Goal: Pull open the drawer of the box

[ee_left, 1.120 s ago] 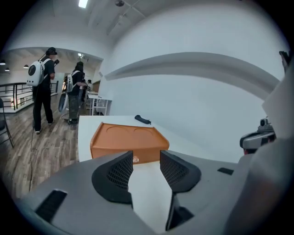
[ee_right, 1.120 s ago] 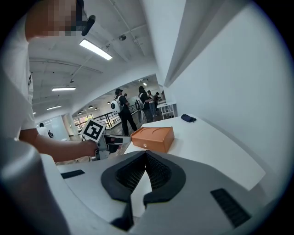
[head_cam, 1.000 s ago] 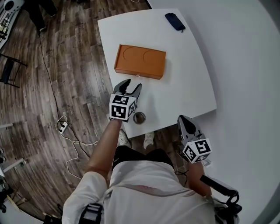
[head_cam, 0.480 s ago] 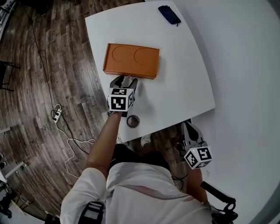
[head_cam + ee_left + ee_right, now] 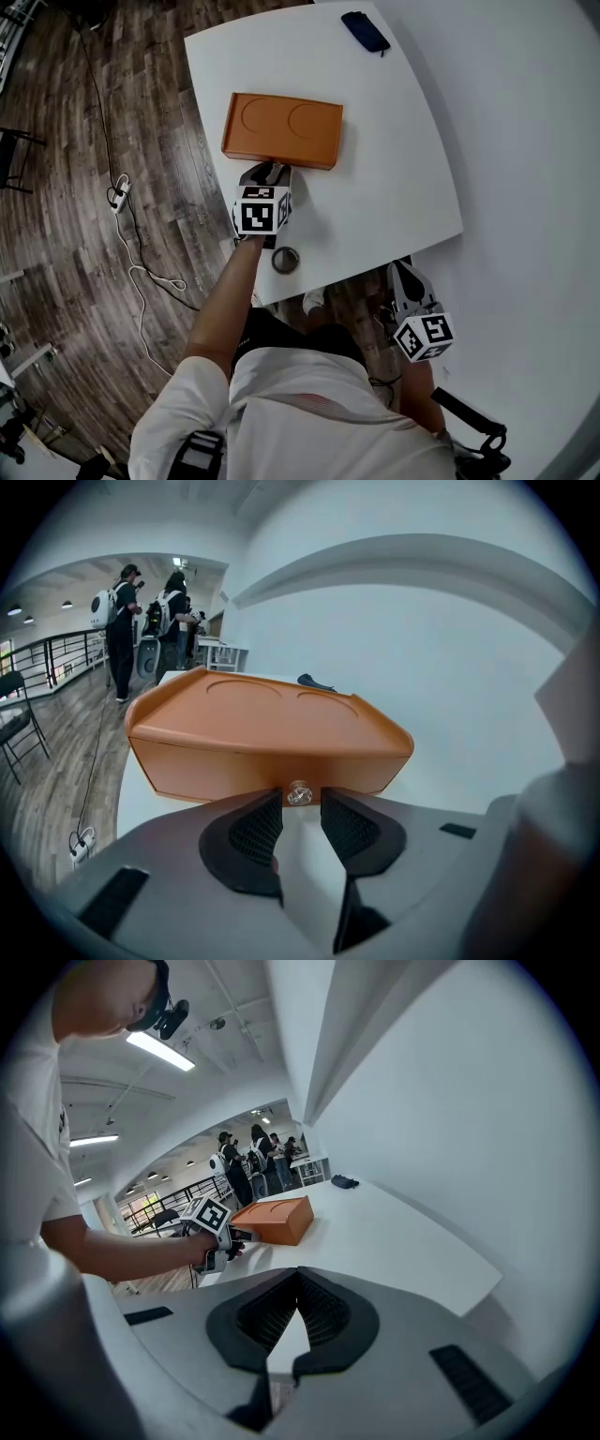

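An orange box [image 5: 281,129] with two round recesses in its lid lies on the white table [image 5: 394,169]. Its drawer front faces me, shut flush, with a small shiny knob [image 5: 299,794] in the middle. My left gripper [image 5: 265,172] is right at that front. In the left gripper view the knob sits between the jaw tips of the left gripper [image 5: 300,803], which are closing on it with a thin gap either side. My right gripper [image 5: 403,278] hangs off the table's near edge, shut and holding nothing; its view shows the box [image 5: 275,1220] far off.
A dark pouch [image 5: 364,31] lies at the table's far corner. A small round metal object [image 5: 285,260] sits on the table near its front edge, just behind my left gripper. A cable and power strip [image 5: 117,195] lie on the wooden floor. People stand far off [image 5: 122,621].
My left gripper moved forward from the table's front part up to the box's drawer front, and its jaws narrowed around the knob. The right gripper stayed low off the table's edge.
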